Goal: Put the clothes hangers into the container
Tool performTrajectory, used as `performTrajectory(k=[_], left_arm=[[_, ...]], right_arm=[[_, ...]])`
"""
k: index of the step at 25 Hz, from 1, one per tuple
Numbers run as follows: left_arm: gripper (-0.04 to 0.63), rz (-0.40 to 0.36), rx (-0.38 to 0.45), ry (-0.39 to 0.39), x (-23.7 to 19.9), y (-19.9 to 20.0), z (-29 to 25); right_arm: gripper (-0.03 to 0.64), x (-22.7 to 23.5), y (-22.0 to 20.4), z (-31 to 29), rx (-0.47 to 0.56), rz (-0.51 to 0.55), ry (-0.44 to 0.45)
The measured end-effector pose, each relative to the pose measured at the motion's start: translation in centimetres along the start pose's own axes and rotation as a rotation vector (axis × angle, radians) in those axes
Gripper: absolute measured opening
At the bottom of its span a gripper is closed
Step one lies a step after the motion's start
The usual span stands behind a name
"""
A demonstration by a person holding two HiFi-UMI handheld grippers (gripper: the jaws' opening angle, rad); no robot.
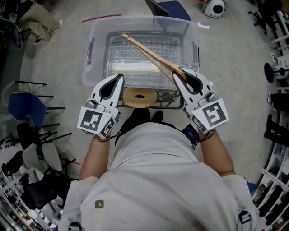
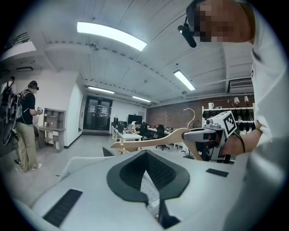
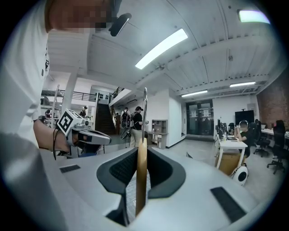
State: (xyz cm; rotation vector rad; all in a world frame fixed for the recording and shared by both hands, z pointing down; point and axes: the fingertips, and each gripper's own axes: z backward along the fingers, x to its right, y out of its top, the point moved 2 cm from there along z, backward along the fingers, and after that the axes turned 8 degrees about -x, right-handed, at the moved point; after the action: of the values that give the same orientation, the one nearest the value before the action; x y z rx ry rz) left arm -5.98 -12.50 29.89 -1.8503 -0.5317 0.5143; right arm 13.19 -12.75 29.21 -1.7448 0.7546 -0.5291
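Observation:
A wooden clothes hanger [image 1: 149,54] slants over the clear plastic container [image 1: 95,40] on the floor, one arm reaching toward its far left. My right gripper [image 1: 183,75] is shut on the hanger's near end. In the right gripper view the wood [image 3: 141,176] stands edge-on between the pads, with its metal hook [image 3: 145,108] above. My left gripper [image 1: 118,77] hovers at the container's near edge, shut with nothing in it. From the left gripper view, the hanger [image 2: 153,142] and the right gripper [image 2: 203,133] show beyond my closed left gripper [image 2: 146,153].
A round wooden stool top [image 1: 140,96] and a wire rack [image 1: 170,104] sit just in front of the container, near my legs. Chairs [image 1: 27,108] crowd the left, and a white device [image 1: 214,7] lies beyond the container. A person [image 2: 25,122] stands far off.

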Motion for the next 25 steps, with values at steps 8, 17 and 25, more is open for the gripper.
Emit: performTrajectory(k=[8,17,25], left_arm=[[0.017,0.027,-0.029,0.001,-5.3,-0.3,-2.4],[0.017,0.047,-0.059,0.025,-10.9,-0.4,-6.4],[0.017,0.077,-0.095,0.005,-16.5,-3.3,-10.0]], right_arm=[[0.067,1.4,0.8,-6.6,-0.044,0.002,0.043],[0.067,3.1,-1.5,-13.9,-0.119,-0.009,0.105],[0.067,2.9,-5.8,-22.9,-0.232,-0.046,0.153]])
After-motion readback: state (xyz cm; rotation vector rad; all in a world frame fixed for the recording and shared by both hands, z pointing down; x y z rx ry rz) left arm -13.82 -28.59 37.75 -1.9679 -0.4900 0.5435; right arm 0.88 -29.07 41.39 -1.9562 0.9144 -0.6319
